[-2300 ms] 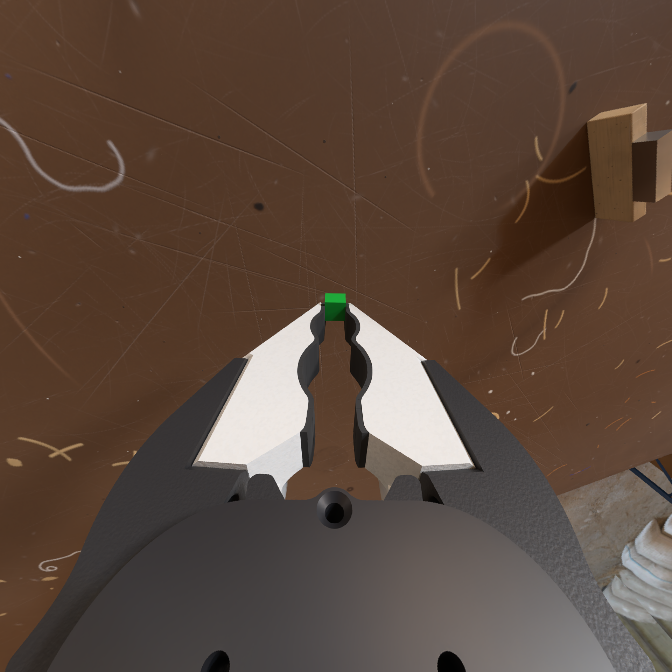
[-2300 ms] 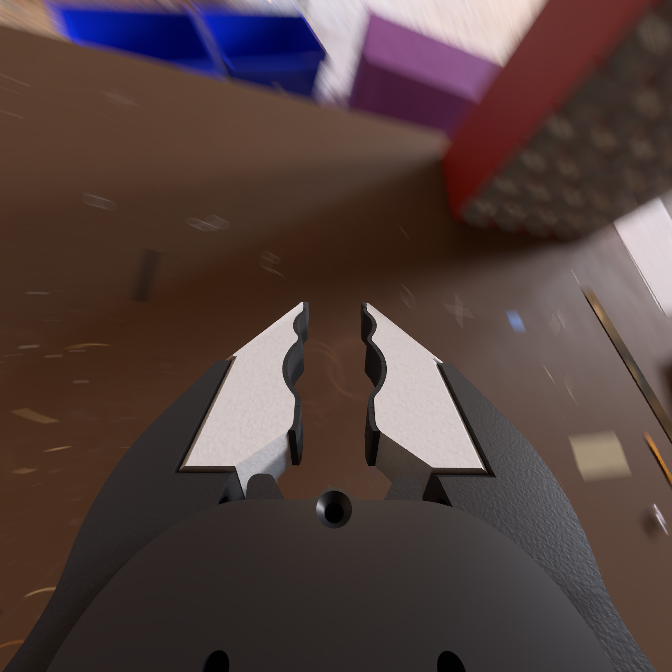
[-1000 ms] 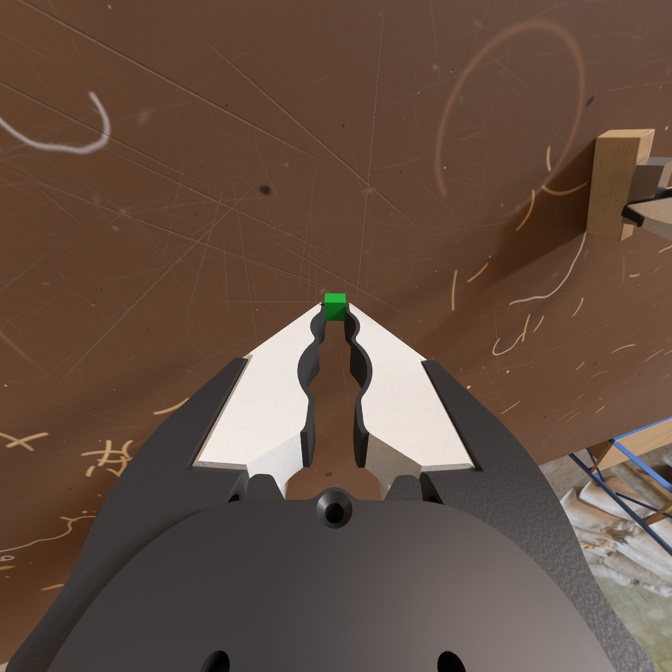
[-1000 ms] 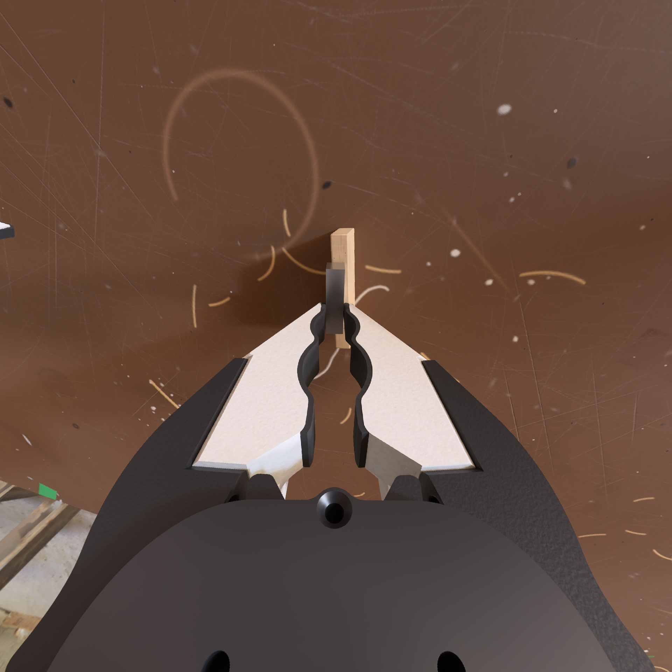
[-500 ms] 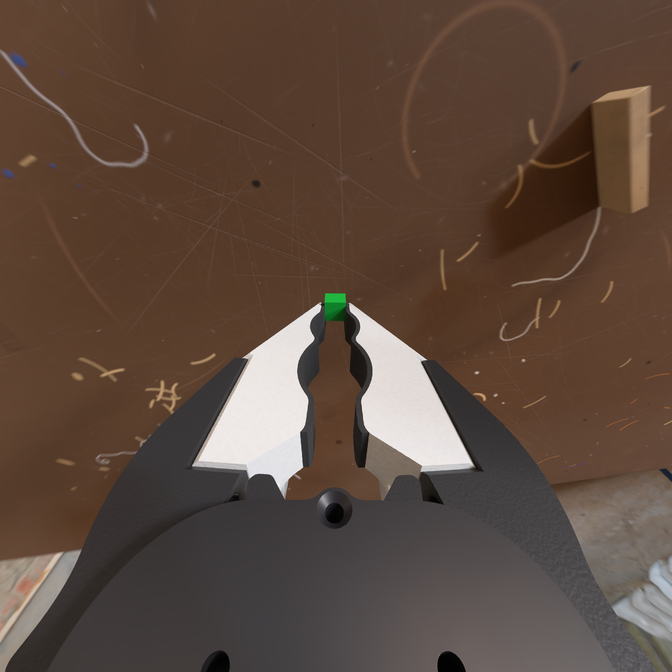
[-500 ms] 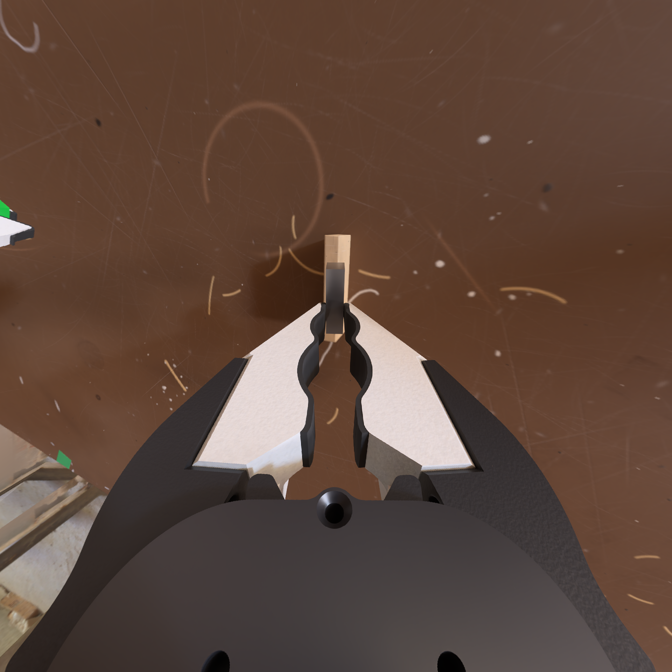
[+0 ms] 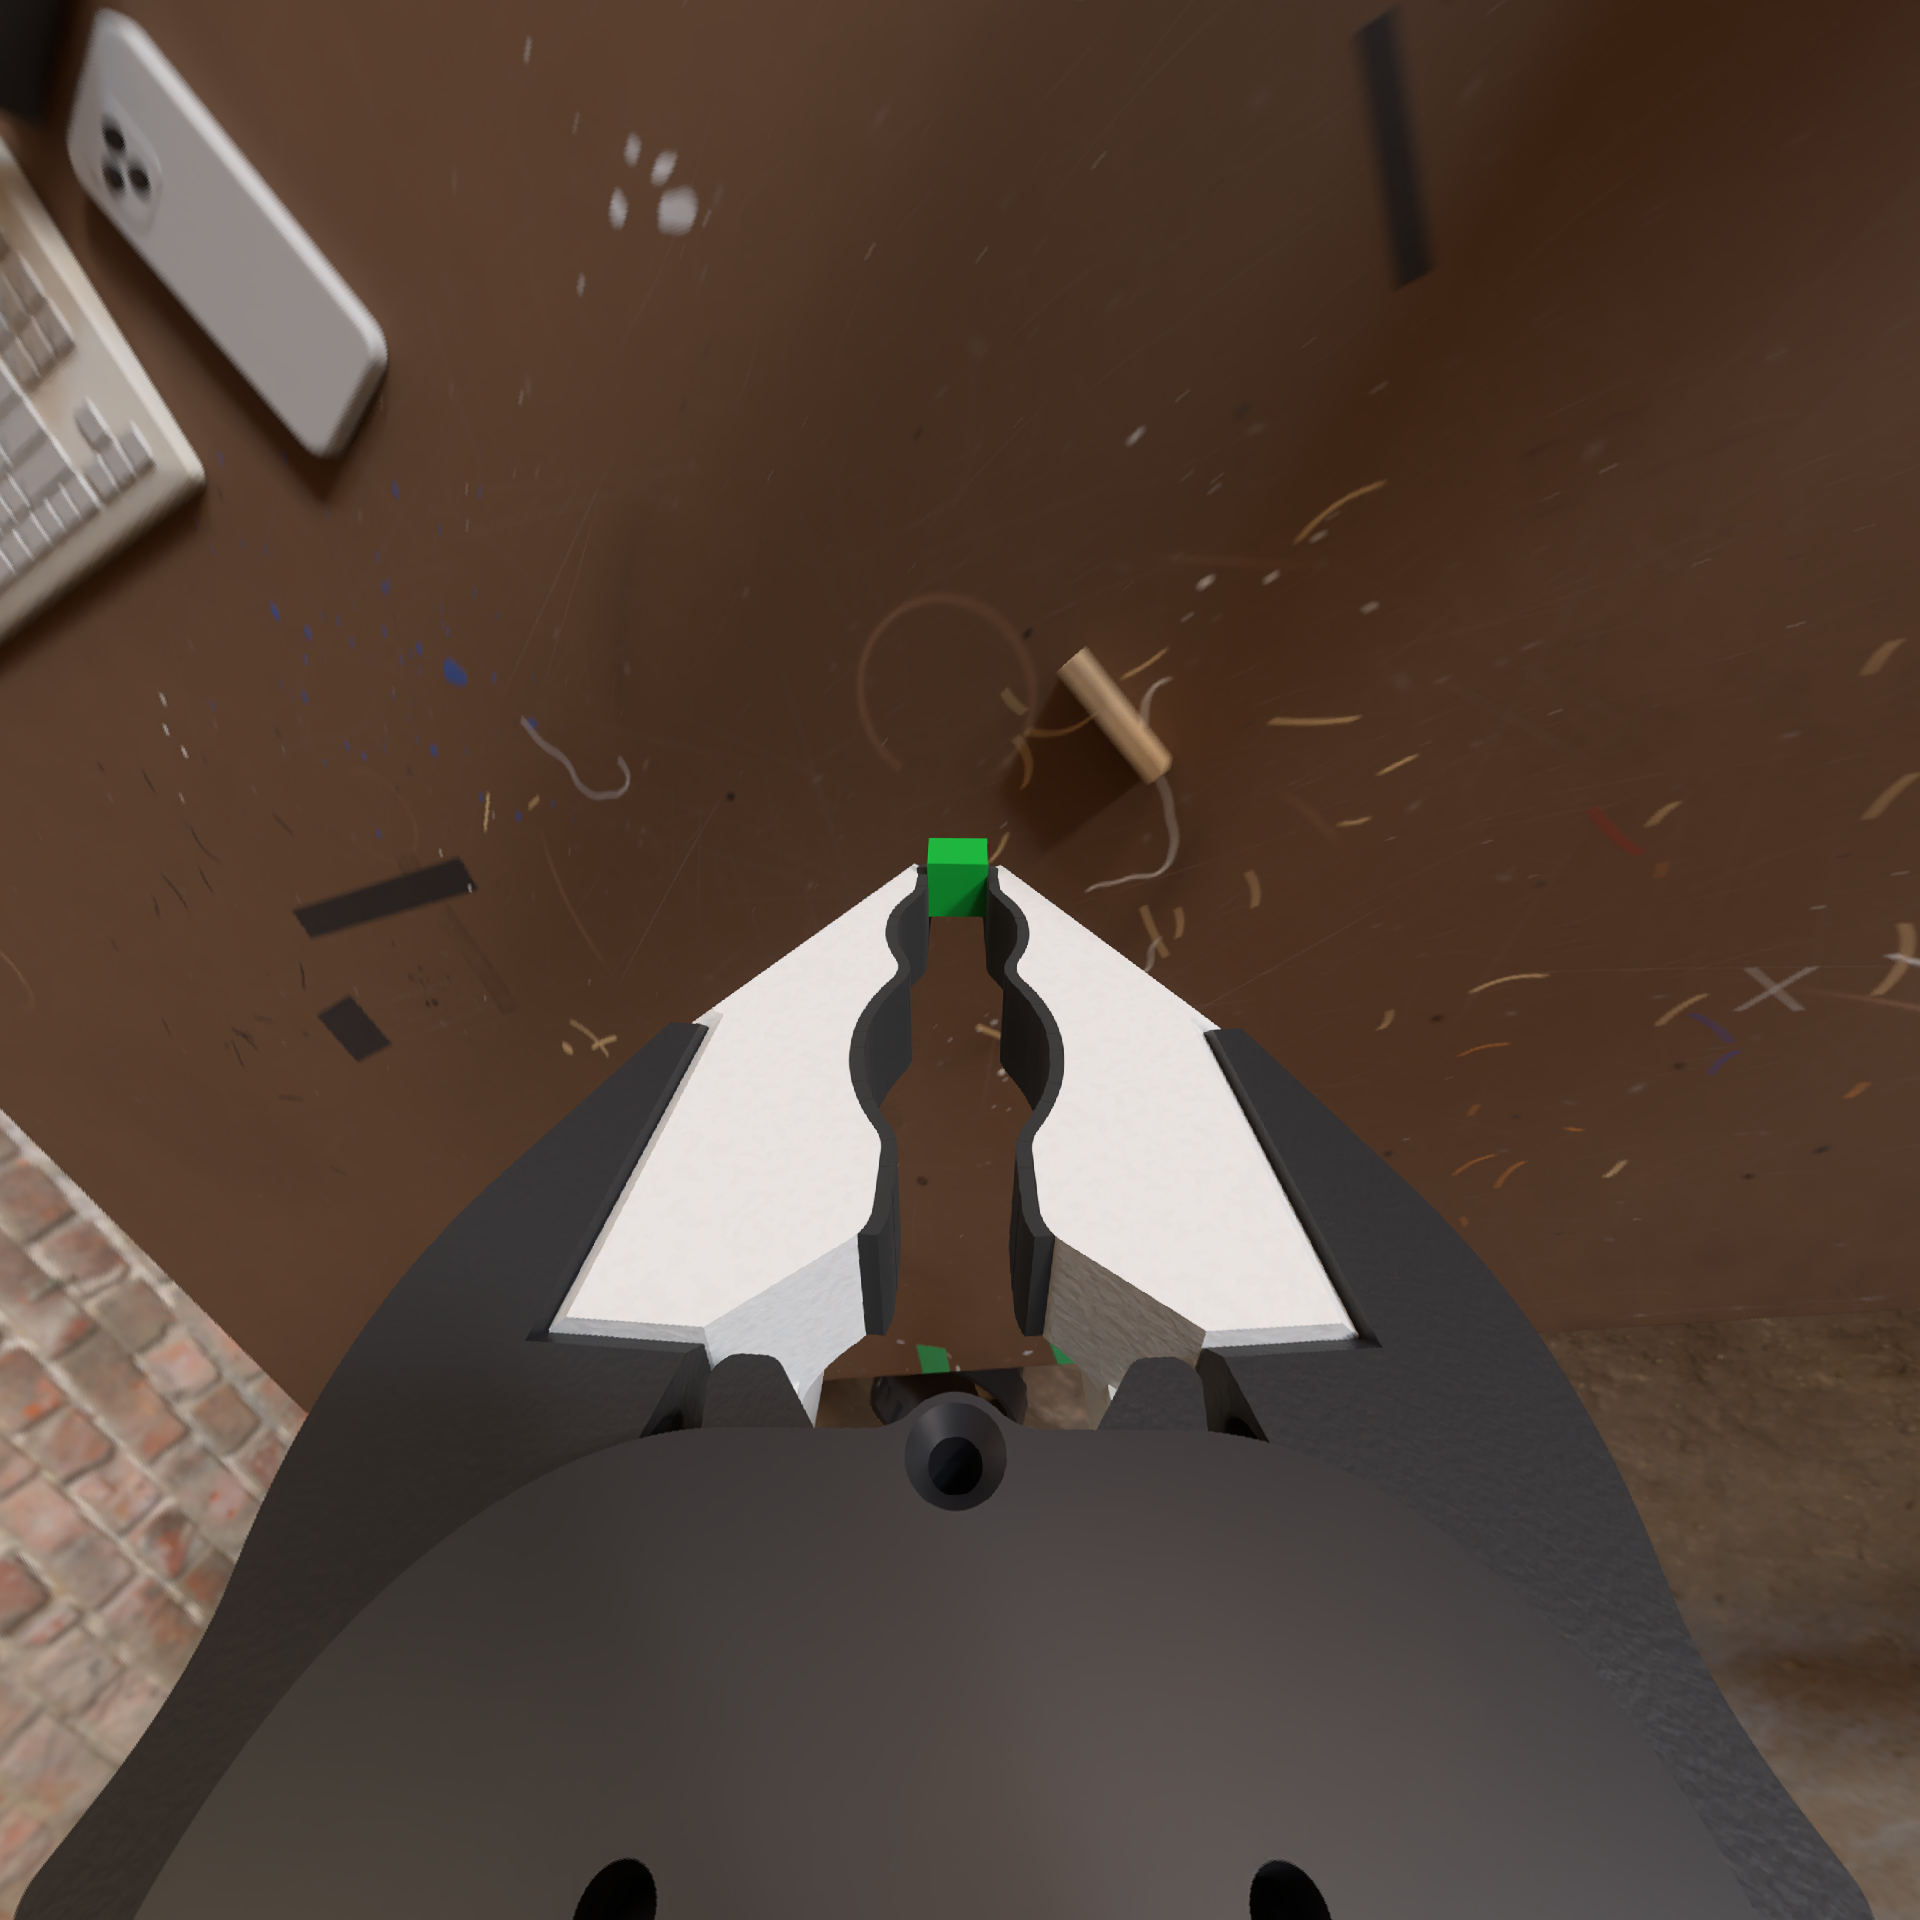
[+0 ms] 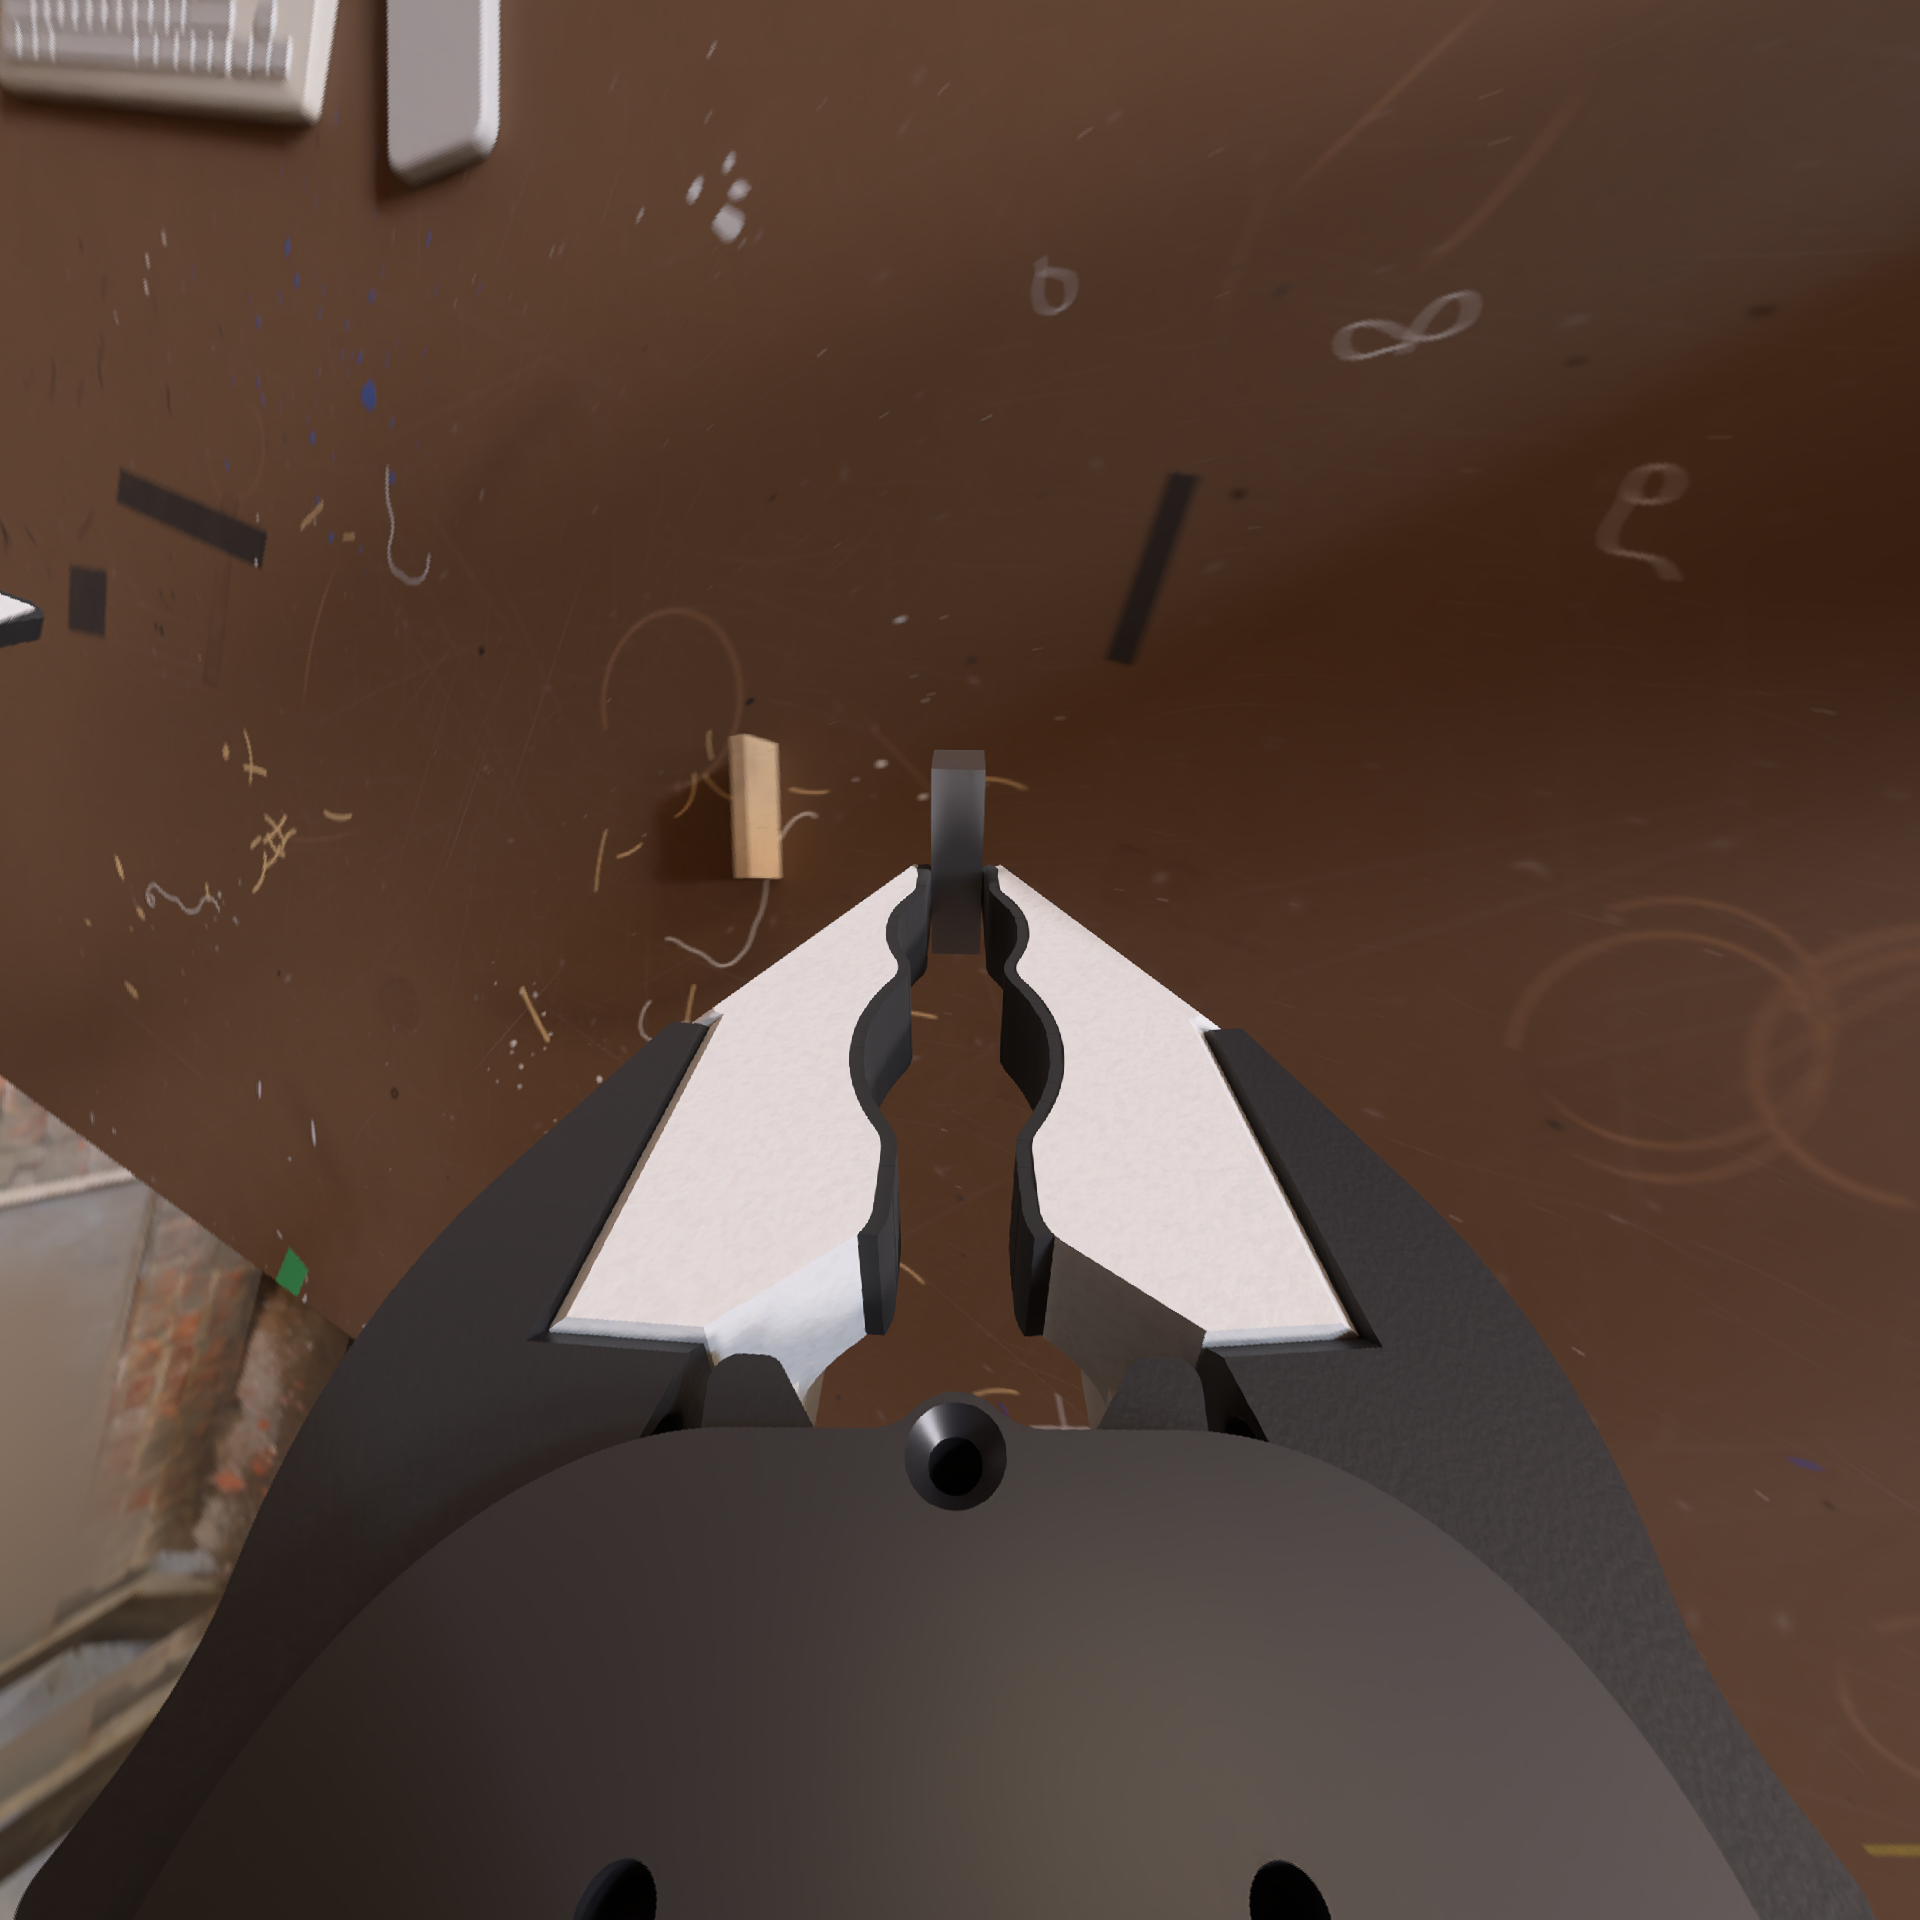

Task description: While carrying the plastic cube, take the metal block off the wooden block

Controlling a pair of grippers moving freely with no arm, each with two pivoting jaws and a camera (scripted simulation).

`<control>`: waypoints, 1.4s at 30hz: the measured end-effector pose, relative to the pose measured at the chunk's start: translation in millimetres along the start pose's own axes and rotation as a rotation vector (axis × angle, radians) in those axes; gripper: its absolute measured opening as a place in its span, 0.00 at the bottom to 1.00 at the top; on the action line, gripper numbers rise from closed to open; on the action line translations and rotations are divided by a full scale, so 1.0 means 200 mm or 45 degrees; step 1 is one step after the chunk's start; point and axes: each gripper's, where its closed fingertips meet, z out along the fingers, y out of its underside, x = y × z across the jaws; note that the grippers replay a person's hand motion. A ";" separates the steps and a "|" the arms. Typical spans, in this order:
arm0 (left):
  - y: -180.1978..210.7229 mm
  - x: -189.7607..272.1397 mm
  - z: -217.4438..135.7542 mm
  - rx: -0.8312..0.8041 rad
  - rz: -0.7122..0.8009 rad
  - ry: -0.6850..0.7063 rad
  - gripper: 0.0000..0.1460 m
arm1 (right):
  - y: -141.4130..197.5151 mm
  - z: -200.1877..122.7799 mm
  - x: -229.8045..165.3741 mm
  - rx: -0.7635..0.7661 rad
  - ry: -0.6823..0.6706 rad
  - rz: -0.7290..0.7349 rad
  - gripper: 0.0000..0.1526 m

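Clearly the metal block [image 8: 957, 831] is off the wood block [image 8: 755, 806]: in the right wrist view it sits pinched at the tips of the right gripper [image 8: 956, 883], raised over the table [image 8: 1455, 727], while the wood block stands alone on the table to its left, well apart from it. The fingers hold the block's lower part, and most of it juts out beyond the tips. It looks dense and smooth, so I judge it heavy for its size and apt to slide or pivot in so shallow a hold; a grip nearer its middle, on the flat faces, would be safer.

The left gripper [image 7: 957, 883] is closed on the green cube [image 7: 956, 879], again at the very tips. Being plastic, it is probably light and stiff, needing little force. A phone [image 7: 223, 223] and a keyboard [image 7: 62, 436] lie at the far left.
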 end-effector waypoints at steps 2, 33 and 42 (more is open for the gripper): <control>-0.10 0.13 -0.07 0.026 0.046 -0.005 0.06 | 0.00 -0.10 0.13 0.046 -0.002 0.045 0.06; -0.70 0.91 -0.02 0.474 0.434 -0.276 0.06 | 0.12 -0.25 1.07 0.615 0.009 0.260 0.06; -0.67 0.96 -0.22 0.710 0.446 -0.328 0.06 | 0.10 -0.46 1.04 0.806 0.087 0.190 0.06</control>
